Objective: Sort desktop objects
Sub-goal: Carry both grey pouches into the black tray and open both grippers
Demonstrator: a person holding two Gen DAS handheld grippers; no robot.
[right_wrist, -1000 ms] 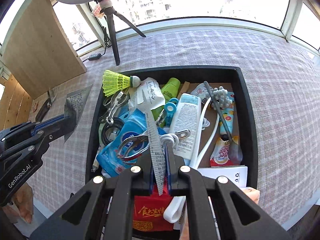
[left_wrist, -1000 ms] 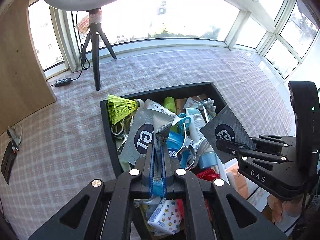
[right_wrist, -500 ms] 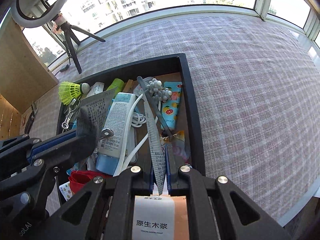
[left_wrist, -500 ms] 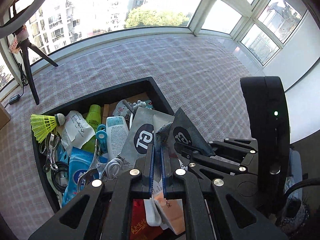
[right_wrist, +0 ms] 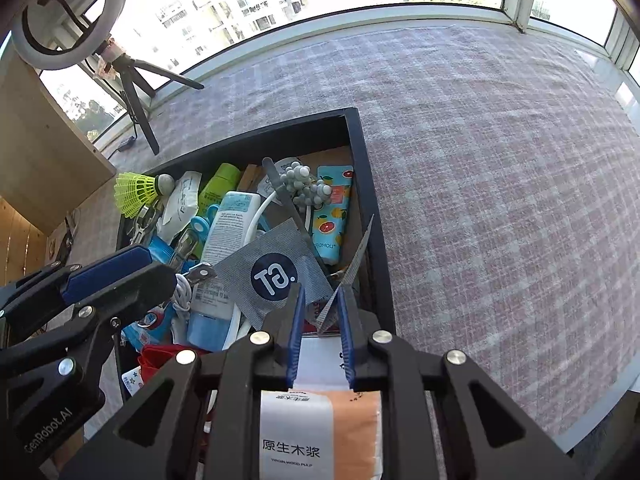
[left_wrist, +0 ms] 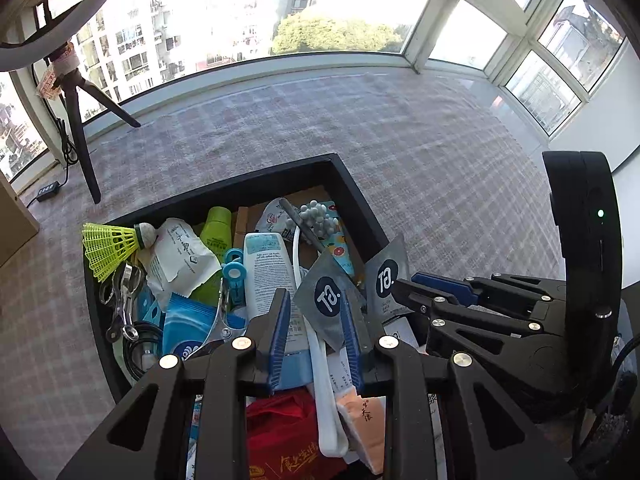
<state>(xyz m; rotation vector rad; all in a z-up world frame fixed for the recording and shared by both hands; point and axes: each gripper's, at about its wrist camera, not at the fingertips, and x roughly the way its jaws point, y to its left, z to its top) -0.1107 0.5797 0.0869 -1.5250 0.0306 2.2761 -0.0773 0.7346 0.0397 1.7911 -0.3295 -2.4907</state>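
Grey sachets [right_wrist: 276, 276], centre frame: round dark logo reading "TG."
Tissue pack [right_wrist: 316, 436], bottom centre: "原生木浆".
Left gripper [right_wrist: 112, 276] body, lower left: "GenRobot.AI".
Fruit-print tube [right_wrist: 332, 216]: "EOMOU", partly cut off.

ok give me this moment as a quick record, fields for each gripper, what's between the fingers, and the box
left gripper: jaws opening, grey sachet loose between them
right gripper: jaws opening, second grey sachet edge-on between them
place: both over the near right corner of the black box
box contents: crowded; yellow shuttlecock, white tube, tissue pack
surface: checked cloth
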